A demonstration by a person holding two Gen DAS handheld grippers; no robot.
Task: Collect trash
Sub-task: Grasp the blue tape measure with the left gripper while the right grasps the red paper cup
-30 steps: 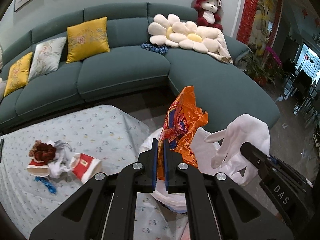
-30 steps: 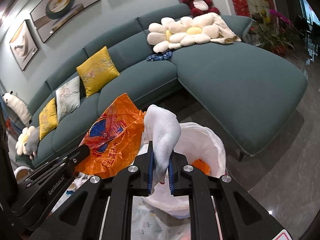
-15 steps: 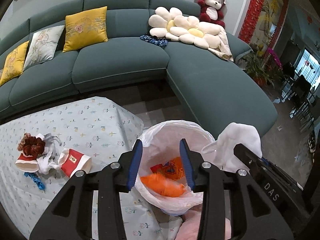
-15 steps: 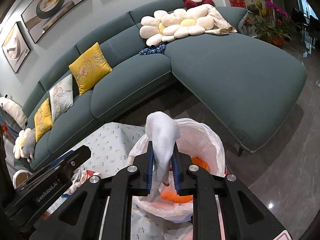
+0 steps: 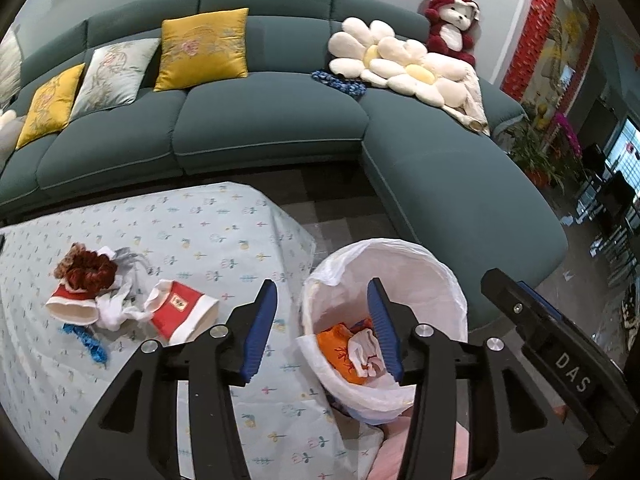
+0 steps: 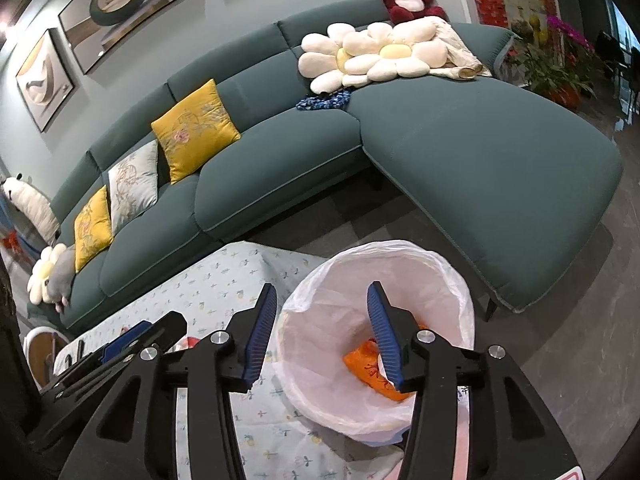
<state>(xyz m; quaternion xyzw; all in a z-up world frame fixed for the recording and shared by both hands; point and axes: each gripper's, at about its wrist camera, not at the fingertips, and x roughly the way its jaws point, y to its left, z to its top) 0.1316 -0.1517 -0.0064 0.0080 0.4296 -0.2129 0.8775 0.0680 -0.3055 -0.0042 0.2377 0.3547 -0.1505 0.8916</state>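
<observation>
My left gripper (image 5: 322, 328) has its jaws opening with nothing between them; my right gripper (image 6: 322, 330) is opening too, also bare. Both hang over one trash bin (image 5: 420, 256) lined with a white bag, where I count one orange wrapper (image 5: 338, 346) and one white cloth (image 5: 362, 350). On the patterned tablecloth (image 5: 180, 232) I see two red paper cups (image 5: 182, 314) among other scraps.

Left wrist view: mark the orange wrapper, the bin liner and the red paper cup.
orange wrapper (image 5: 335, 341), left wrist view, its upper face
bin liner (image 5: 434, 288), left wrist view, inner wall
red paper cup (image 5: 178, 310), left wrist view, its side
</observation>
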